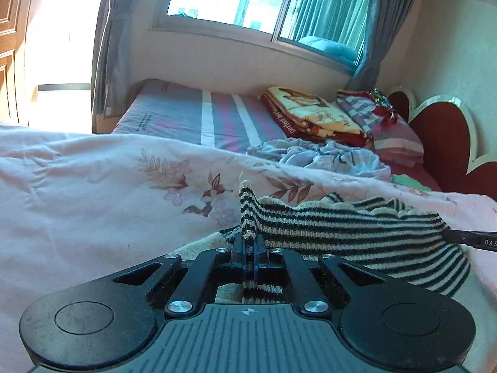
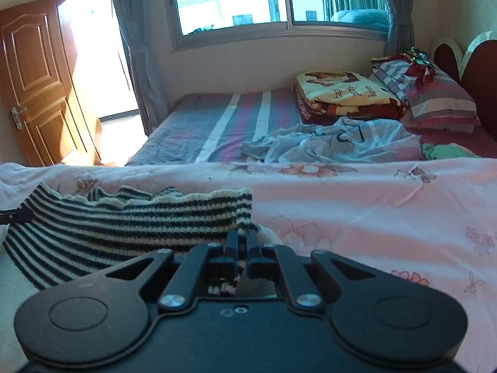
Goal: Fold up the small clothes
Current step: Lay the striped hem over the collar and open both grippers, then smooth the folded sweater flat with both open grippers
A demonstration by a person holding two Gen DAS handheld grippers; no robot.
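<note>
- Left tongs (image 1: pixel 249 242): closed tight on one end of striped knit (image 1: pixel 357 233).
- Right tongs (image 2: pixel 241 238): closed on opposite end of same knit (image 2: pixel 124 220).
- Knit held stretched between both, hanging low over pink quilt (image 2: pixel 357 205) on bed.
- Progress, judged: early; no finished fold visible, laying flat and folding remain.

Black tongs (image 1: pixel 249 245) with silver screws, round pivots, ribbed grey housing.

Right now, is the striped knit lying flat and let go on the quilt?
No: both the left gripper and right gripper pinch the striped knit, stretched between them.
</note>
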